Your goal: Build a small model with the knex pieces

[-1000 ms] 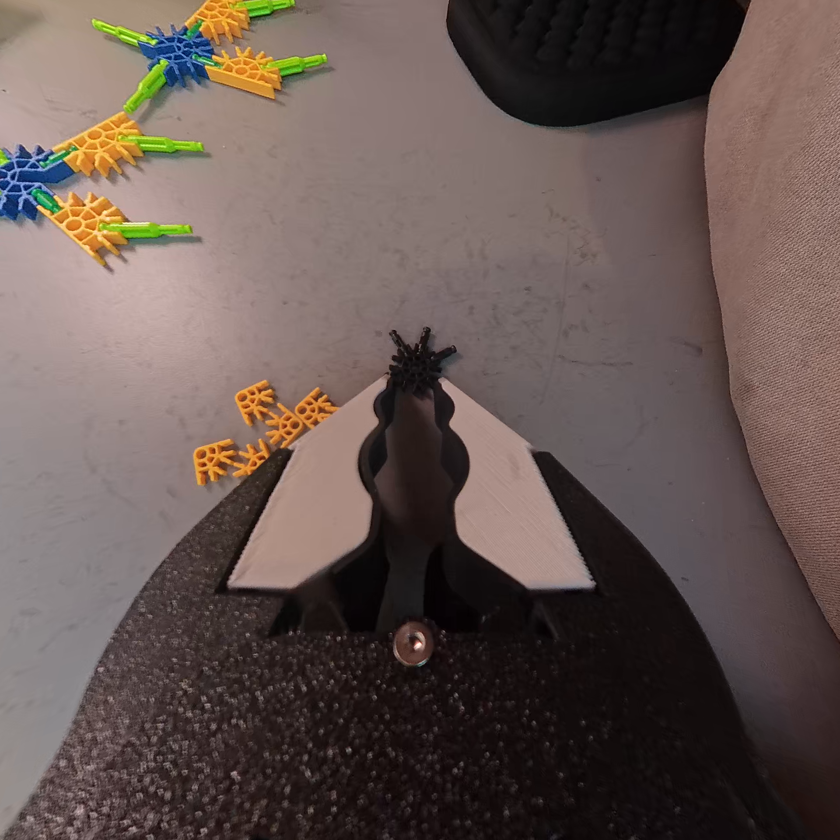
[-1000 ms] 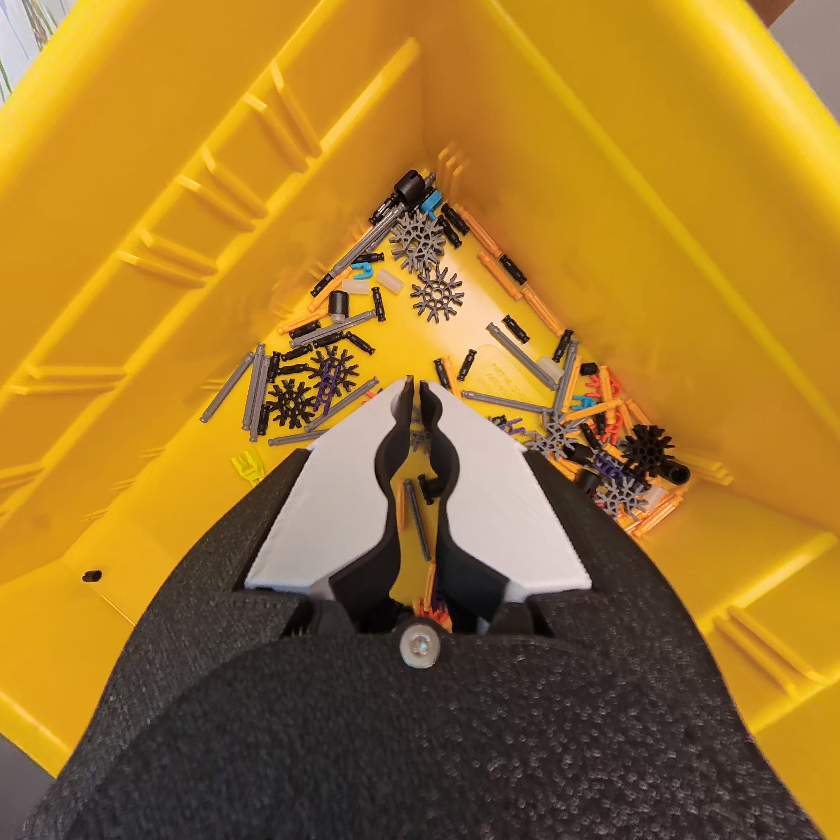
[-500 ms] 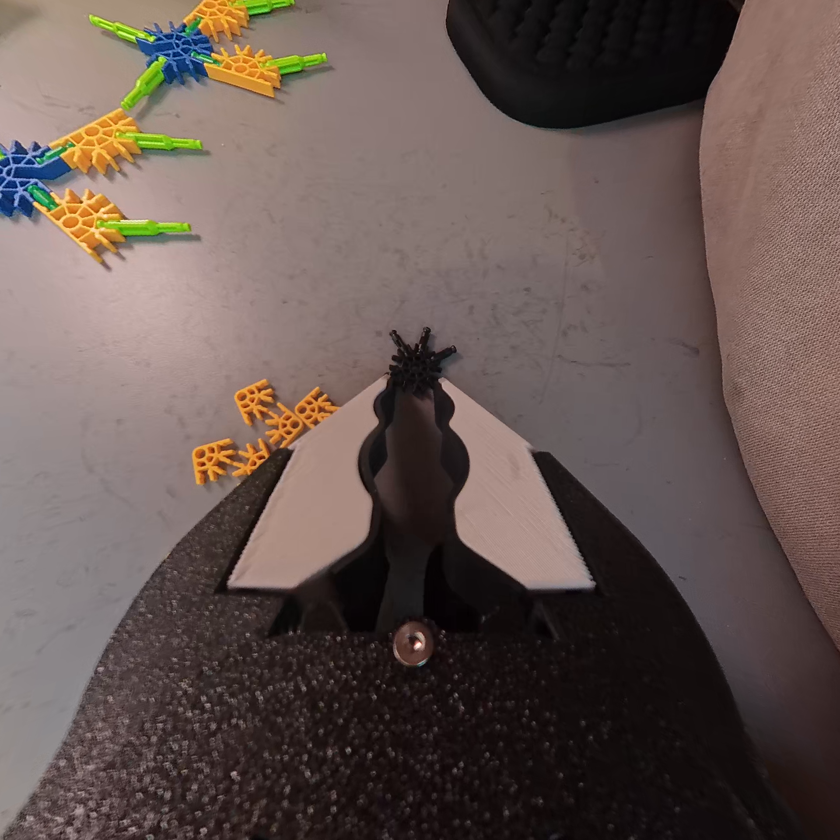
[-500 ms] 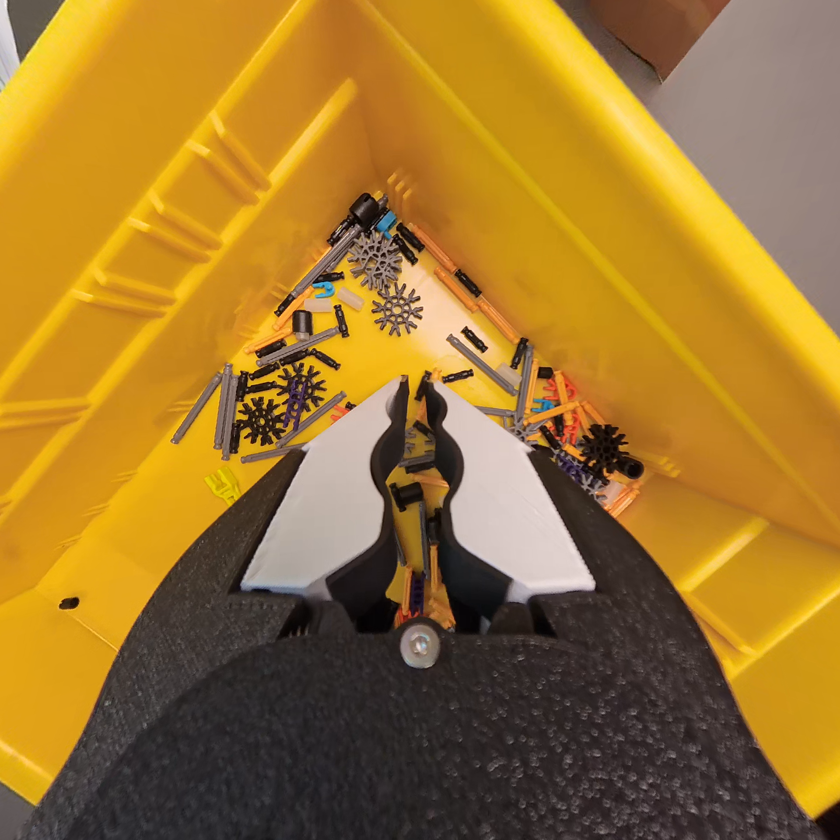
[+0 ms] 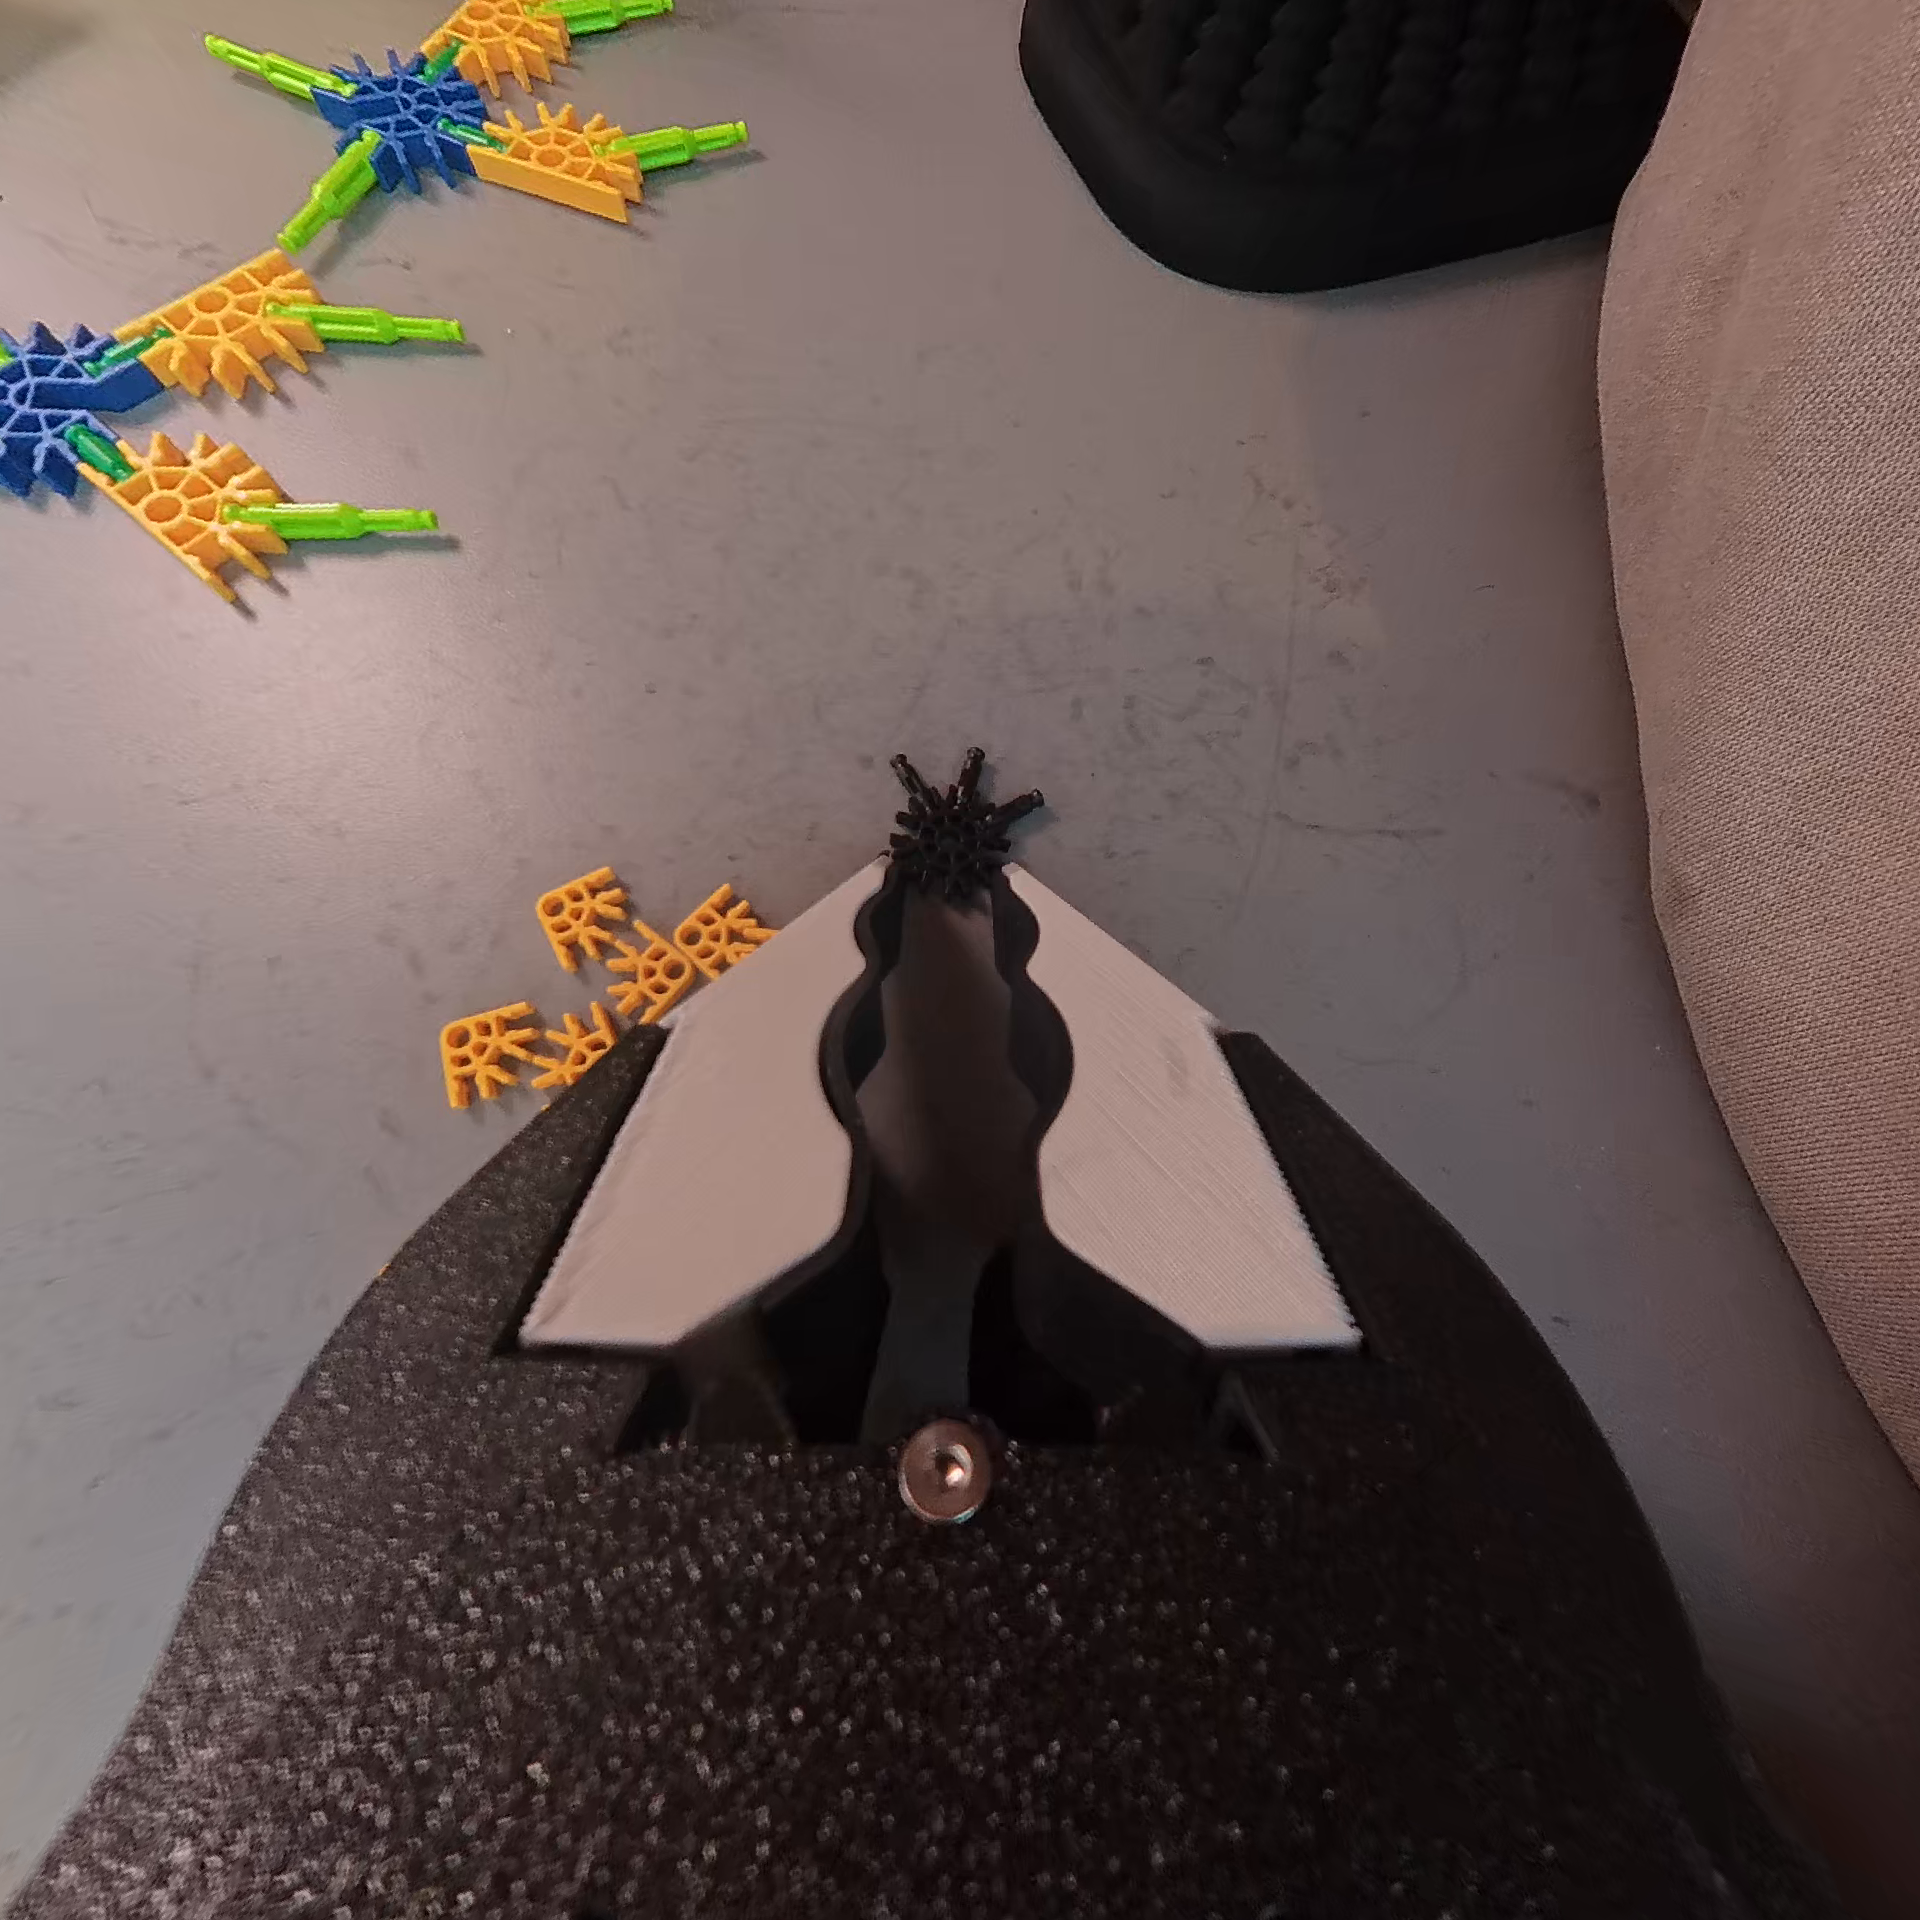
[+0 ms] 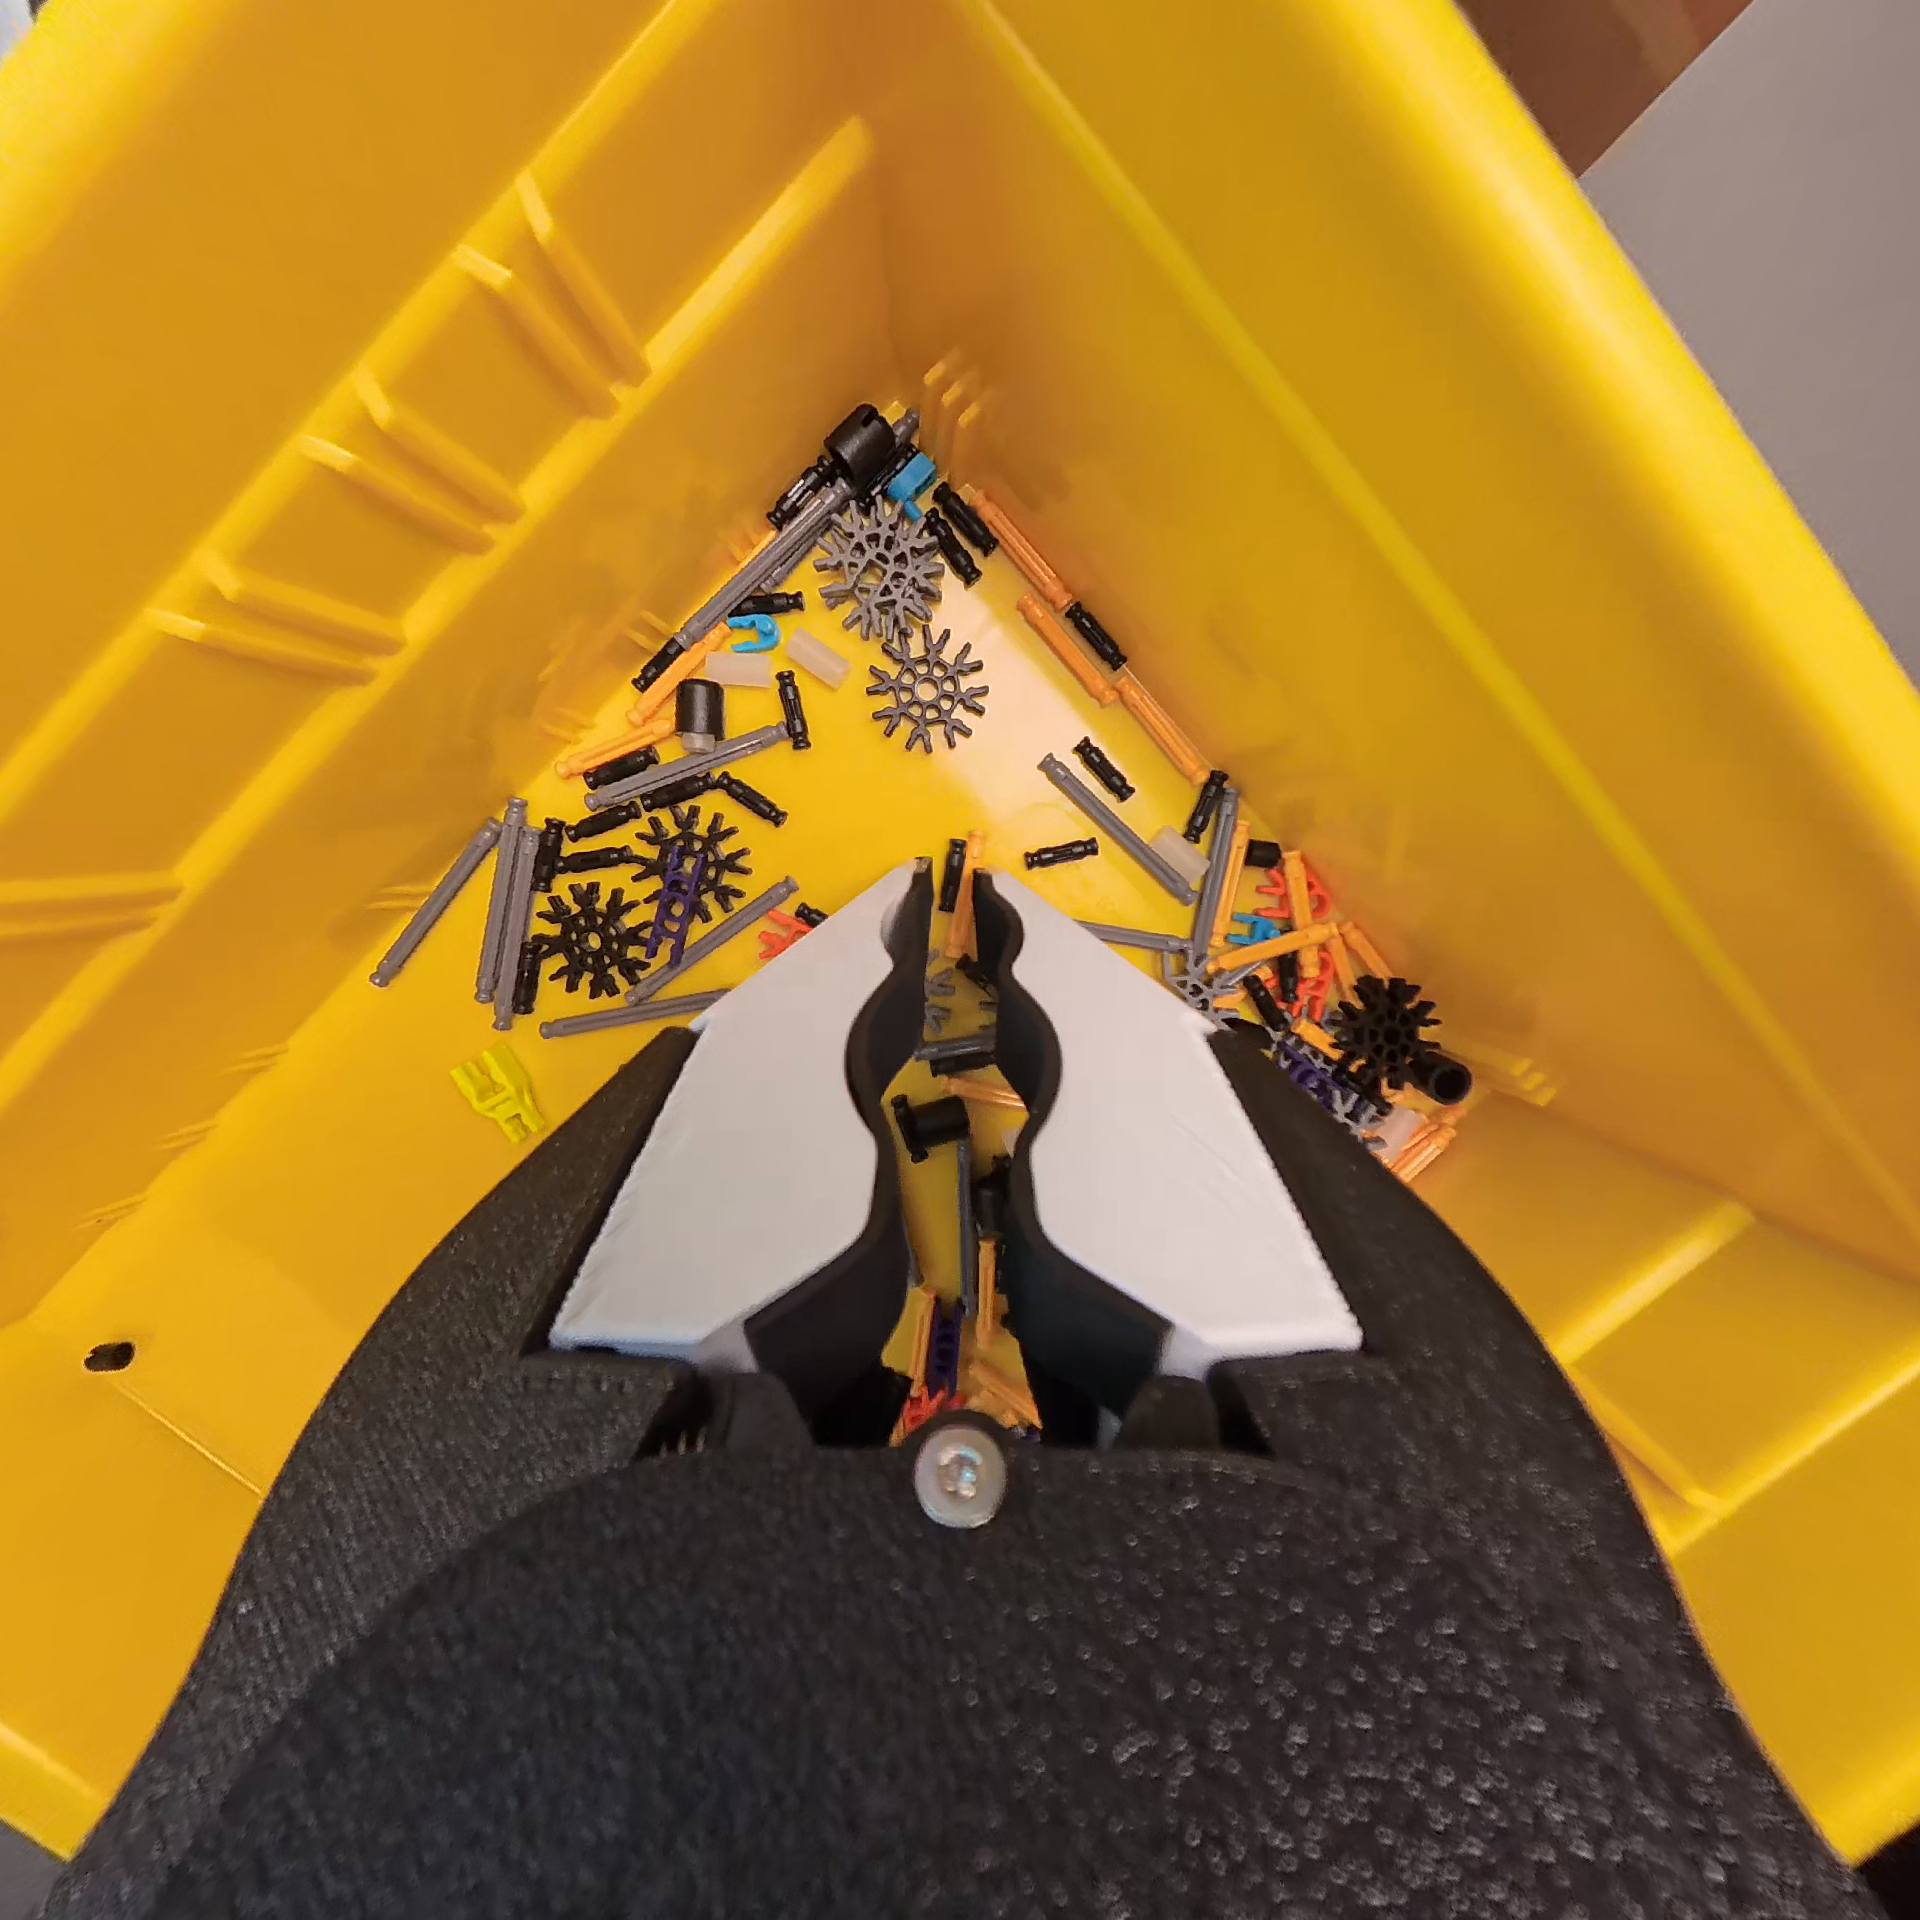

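The left tongs (image 5: 951,868) were clenched on a black snowflake-shaped connector (image 5: 951,844) with short black rods plugged into it, held at the very tips above a grey worktop (image 5: 935,499). Just beside the left finger, a cluster of small orange connectors (image 5: 597,987) lay flat on the worktop, partly hidden by the tongs' body. At the far left, two assemblies of blue hubs, orange fan-shaped connectors and green rods (image 5: 457,114) were seen lying flat, well apart from the tongs. A black textured object (image 5: 1351,135) was seen at the far right, and a beige fabric surface (image 5: 1787,727) ran along the right edge. The right tongs (image 6: 951,883) were held inside a yellow plastic bin (image 6: 1351,520), their jaws parted by a narrow gap with nothing gripped, above the loose pieces on the bin floor. A short black rod (image 6: 952,883) and an orange one lay just past the tips; whether they were touched could not be told. Grey snowflake connectors (image 6: 883,566) lay in the far corner, black snowflake connectors (image 6: 592,935) and grey rods (image 6: 499,904) at the left, and a heap of orange, red and black pieces (image 6: 1320,987) at the right. A small yellow clip (image 6: 499,1081) lay alone at the near left.
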A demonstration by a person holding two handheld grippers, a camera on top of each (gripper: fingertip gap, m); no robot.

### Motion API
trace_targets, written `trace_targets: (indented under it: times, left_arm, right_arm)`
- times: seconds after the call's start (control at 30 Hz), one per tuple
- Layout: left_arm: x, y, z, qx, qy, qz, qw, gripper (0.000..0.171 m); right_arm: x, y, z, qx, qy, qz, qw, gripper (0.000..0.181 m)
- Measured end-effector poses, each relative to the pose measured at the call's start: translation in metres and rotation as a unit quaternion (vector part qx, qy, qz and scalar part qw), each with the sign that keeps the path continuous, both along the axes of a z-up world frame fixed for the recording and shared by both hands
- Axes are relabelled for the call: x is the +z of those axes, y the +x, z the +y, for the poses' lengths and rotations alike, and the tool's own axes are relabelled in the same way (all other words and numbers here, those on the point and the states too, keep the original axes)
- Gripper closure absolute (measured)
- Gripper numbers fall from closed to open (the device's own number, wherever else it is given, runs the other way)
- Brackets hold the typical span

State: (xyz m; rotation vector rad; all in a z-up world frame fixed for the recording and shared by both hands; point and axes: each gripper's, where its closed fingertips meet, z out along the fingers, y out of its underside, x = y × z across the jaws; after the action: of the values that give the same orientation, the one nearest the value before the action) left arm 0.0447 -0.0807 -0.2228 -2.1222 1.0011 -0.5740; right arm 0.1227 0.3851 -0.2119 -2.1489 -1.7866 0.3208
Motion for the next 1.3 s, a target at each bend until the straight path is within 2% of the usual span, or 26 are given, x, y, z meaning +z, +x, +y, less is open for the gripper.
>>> trace_targets:
  times: [0.37, 0.43, 0.73, 0.87, 1.1, 1.3]
  left_arm:
    - [0.000, 0.000, 0.000, 0.000, 0.000, 0.000, 1.000, 0.155]
    - [0.000, 0.000, 0.000, 0.000, 0.000, 0.000, 1.000, 0.155]
    - [0.000, 0.000, 0.000, 0.000, 0.002, 0.002, 1.000, 0.155]
    - [0.000, 0.000, 0.000, 0.000, -0.002, -0.002, 1.000, 0.155]
    - [0.000, 0.000, 0.000, 0.000, -0.004, -0.003, 1.000, 0.155]
    - [0.000, 0.000, 0.000, 0.000, -0.003, -0.002, 1.000, 0.155]
  right_arm:
    - [-0.004, -0.002, -0.008, 0.008, -0.027, 0.005, 1.000, 0.172]
    - [-0.007, -0.001, -0.018, 0.016, -0.059, -0.002, 0.998, 0.167]
    - [-0.006, -0.002, -0.014, 0.021, -0.037, 0.000, 0.999, 0.172]
    - [-0.002, -0.009, -0.012, 0.039, -0.021, 0.009, 0.999, 0.168]
    - [0.000, -0.001, -0.018, -0.008, -0.052, -0.009, 0.999, 0.166]
    - [-0.007, 0.007, -0.023, -0.037, -0.033, -0.036, 0.998, 0.175]
